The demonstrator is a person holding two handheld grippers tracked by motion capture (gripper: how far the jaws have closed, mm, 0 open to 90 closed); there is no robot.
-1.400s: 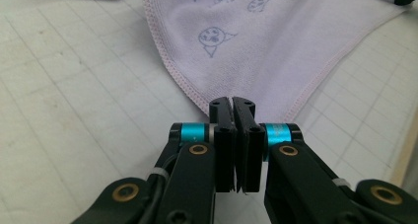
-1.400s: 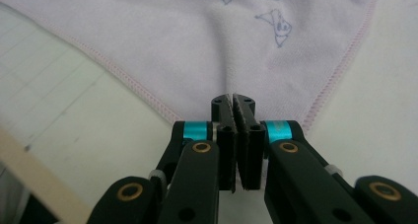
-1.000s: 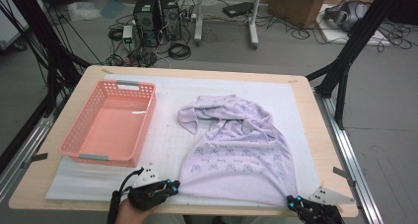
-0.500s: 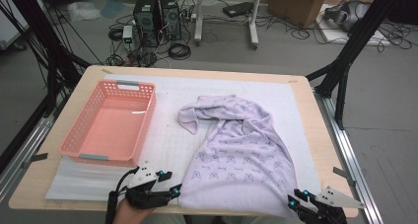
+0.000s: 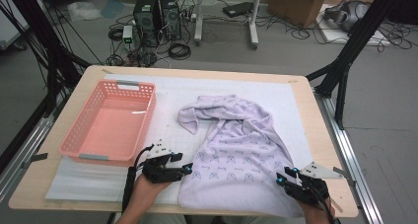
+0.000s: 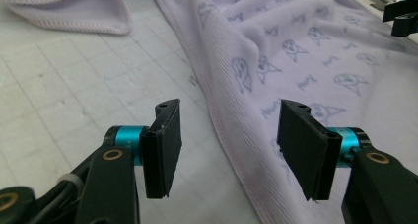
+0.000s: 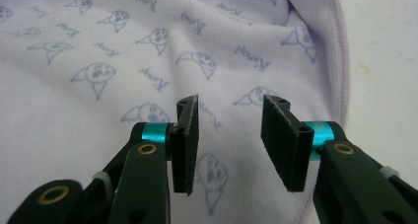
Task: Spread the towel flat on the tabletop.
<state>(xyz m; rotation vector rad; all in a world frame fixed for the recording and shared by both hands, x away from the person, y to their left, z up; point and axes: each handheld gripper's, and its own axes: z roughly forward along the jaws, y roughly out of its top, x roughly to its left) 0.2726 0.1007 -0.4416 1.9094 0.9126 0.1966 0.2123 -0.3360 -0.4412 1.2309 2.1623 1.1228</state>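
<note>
High view, lilac printed cloth [image 5: 236,155] on the desk [image 5: 315,115], long axis near edge to far, folded corner pointing toward pink basket [image 5: 111,123], left tongs [image 5: 189,169] and right tongs [image 5: 279,178] at its near corners, left gripper view, tongs just opened, straddling its hem, empty, right gripper view, tongs just opening over the print, nothing gripped.

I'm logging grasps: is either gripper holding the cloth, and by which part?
Nothing is held. Left gripper and right gripper have just been opening, jaws apart over the lilac printed cloth.
</note>
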